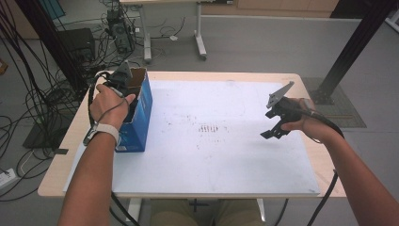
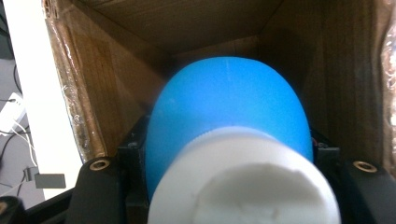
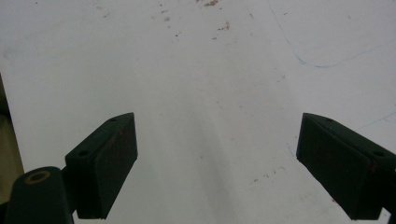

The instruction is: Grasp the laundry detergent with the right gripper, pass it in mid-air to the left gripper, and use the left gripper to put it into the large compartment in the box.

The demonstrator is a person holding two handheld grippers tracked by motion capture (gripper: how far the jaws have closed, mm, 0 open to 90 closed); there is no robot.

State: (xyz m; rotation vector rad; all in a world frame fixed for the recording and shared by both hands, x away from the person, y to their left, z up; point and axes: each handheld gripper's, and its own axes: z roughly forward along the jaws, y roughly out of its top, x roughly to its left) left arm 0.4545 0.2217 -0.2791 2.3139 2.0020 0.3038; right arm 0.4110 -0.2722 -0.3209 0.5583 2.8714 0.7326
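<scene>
The blue bottle (image 2: 229,112) with its white cap (image 2: 243,182) sits between the jaws of your left hand-held gripper (image 2: 229,163), cap end toward the camera, body pointing down into the open cardboard box (image 2: 140,46). The jaws stand close against both sides of the bottle and have hold of it. Brown cardboard walls surround the bottle on all sides in the left gripper view; whether it touches the box floor cannot be told.

In the high view the box (image 1: 141,110), blue on its outside, stands upright at the left edge of the white mat (image 1: 211,155), and your left hand (image 1: 109,104) holds the left hand-held gripper (image 1: 123,77) at its open top.

Your right hand-held gripper (image 3: 217,163) is wide open and holds nothing; its two black jaws stand far apart above bare mat (image 3: 201,70), which carries faint brown specks and a thin blue line. In the high view your right hand (image 1: 306,123) holds it (image 1: 275,129) over the right part of the mat, well apart from the box.

The mat covers most of the wooden tabletop (image 1: 54,181). Cables (image 1: 28,103) lie on the floor to the left.
</scene>
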